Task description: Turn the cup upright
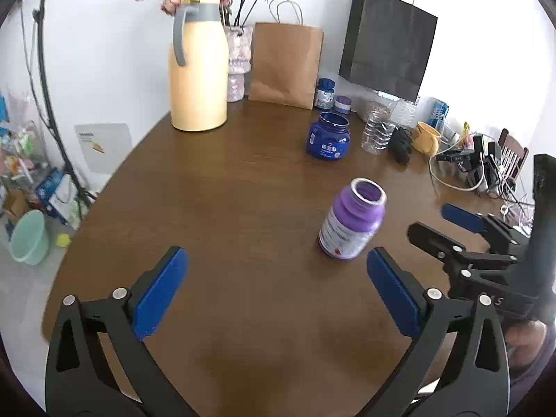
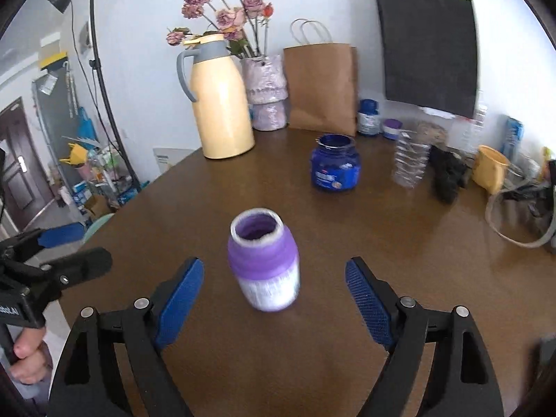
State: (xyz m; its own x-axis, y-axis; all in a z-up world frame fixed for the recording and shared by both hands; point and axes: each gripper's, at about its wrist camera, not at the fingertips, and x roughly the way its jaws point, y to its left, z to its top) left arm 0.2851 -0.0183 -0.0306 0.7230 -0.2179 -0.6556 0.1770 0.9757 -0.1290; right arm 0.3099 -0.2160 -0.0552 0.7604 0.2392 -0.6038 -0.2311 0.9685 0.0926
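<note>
A purple plastic cup [image 2: 263, 260], jar-shaped with a white label, stands mouth-up on the brown wooden desk [image 2: 382, 243], apparently already upright. The right tongs [image 2: 274, 299] are spread around it, not touching. The left tongs [image 1: 278, 292] are spread, empty. Backing away straight should avoid toppling it.

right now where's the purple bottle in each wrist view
Left wrist: purple bottle right of centre, mouth up, just beyond the left gripper's right finger.
Right wrist: same bottle at centre, ahead of the open right gripper.
Shared landmark: the dark blue jar behind it.
</note>
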